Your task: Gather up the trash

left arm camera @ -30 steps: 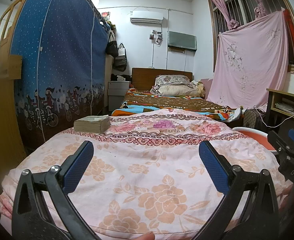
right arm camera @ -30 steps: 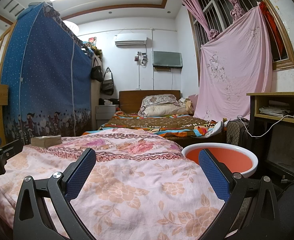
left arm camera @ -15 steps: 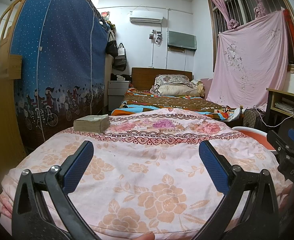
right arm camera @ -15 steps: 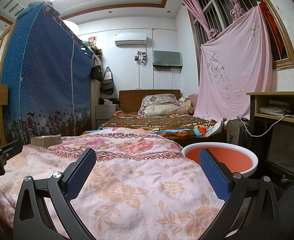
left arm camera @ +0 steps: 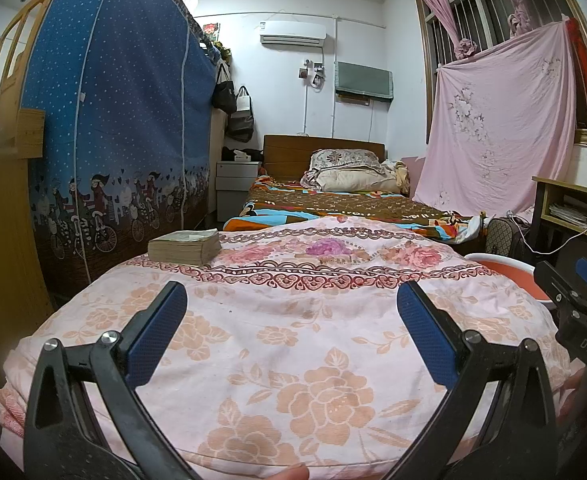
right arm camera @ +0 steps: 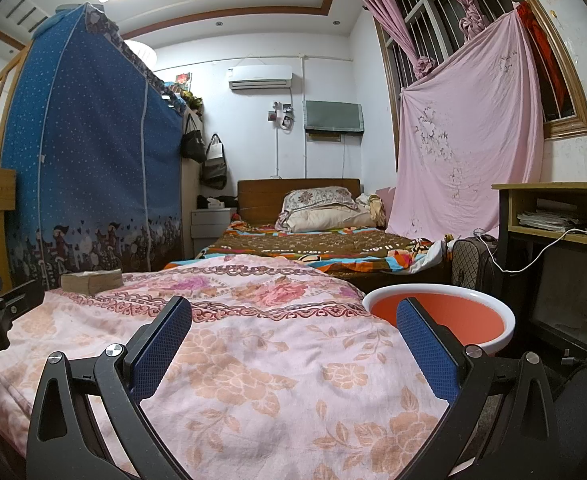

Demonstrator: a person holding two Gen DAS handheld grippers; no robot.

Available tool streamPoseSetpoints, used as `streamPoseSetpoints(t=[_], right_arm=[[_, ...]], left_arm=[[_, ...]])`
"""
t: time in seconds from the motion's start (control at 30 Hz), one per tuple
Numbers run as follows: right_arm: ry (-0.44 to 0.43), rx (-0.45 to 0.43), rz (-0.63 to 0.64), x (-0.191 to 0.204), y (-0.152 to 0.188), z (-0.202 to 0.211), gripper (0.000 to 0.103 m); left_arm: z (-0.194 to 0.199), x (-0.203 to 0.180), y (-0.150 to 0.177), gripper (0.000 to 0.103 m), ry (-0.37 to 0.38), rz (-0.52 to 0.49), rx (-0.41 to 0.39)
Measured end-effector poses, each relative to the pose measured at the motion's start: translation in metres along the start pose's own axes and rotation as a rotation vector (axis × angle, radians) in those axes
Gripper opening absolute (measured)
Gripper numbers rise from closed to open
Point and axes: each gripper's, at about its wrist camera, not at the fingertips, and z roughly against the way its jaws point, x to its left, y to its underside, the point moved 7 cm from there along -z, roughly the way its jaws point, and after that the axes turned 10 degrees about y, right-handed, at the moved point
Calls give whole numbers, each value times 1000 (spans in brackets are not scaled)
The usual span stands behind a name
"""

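Observation:
My left gripper [left arm camera: 289,292] is open and holds nothing, hovering low over the near end of a pink floral cloth [left arm camera: 293,340]. My right gripper [right arm camera: 293,304] is open too, above the same cloth [right arm camera: 253,360] further right. A few small brownish scraps [left arm camera: 321,258] lie flat on the far flowers of the cloth; they are hard to tell apart from the print. Those scraps [right arm camera: 281,279] also show in the right wrist view. An orange basin with a white rim [right arm camera: 493,320] stands just off the cloth's right side, also visible as the basin [left arm camera: 505,270].
A thick worn book [left arm camera: 185,246] lies at the cloth's far left corner. Beyond is a bed [left arm camera: 333,204] with pillows. A blue fabric wardrobe [left arm camera: 113,120] stands left, a wooden desk [right arm camera: 553,216] and a dark bag [right arm camera: 473,268] right.

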Motion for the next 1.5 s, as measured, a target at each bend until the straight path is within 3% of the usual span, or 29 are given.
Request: streamPoseSetpoints(t=[1.5], right_arm=[[-2,12,4,3,4,2,103]], left_arm=[[-1,7,4,92,-14,27,19]])
